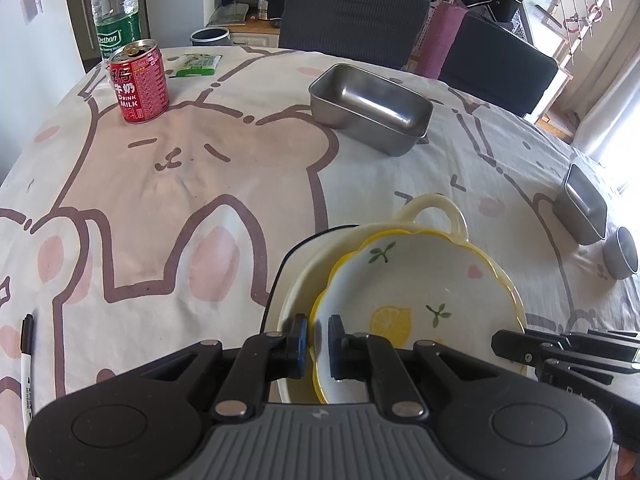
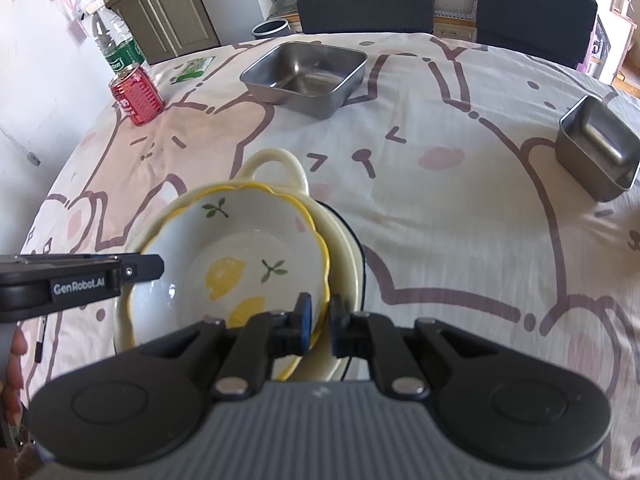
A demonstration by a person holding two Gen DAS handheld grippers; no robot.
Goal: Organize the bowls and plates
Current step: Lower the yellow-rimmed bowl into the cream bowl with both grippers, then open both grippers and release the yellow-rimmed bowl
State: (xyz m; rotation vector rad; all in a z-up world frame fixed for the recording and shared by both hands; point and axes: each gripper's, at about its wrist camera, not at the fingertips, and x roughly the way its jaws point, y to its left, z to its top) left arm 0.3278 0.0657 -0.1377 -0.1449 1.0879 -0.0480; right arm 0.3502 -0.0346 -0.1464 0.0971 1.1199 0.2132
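Left wrist view: the left tongs (image 1: 318, 346) clamp the near rim of the lemon-print bowl (image 1: 416, 280), which sits nested in the cream handled dish (image 1: 436, 210) at 6 o'clock on the counter (image 1: 180, 184). At 11 o'clock stand a red milk can (image 1: 139, 82) and a water bottle (image 1: 116, 8); at 1 o'clock, a steel tray (image 1: 370, 108). Right wrist view: the right tongs (image 2: 320, 320) pinch the same bowl's opposite rim; a small steel container (image 2: 598, 148) lies at 2 o'clock.

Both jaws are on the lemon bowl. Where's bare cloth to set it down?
Widest free patch: between the milk can, the big steel tray and the cream dish. Another lies between that tray and the small steel tin. Crowded: around the stack under the lemon bowl.
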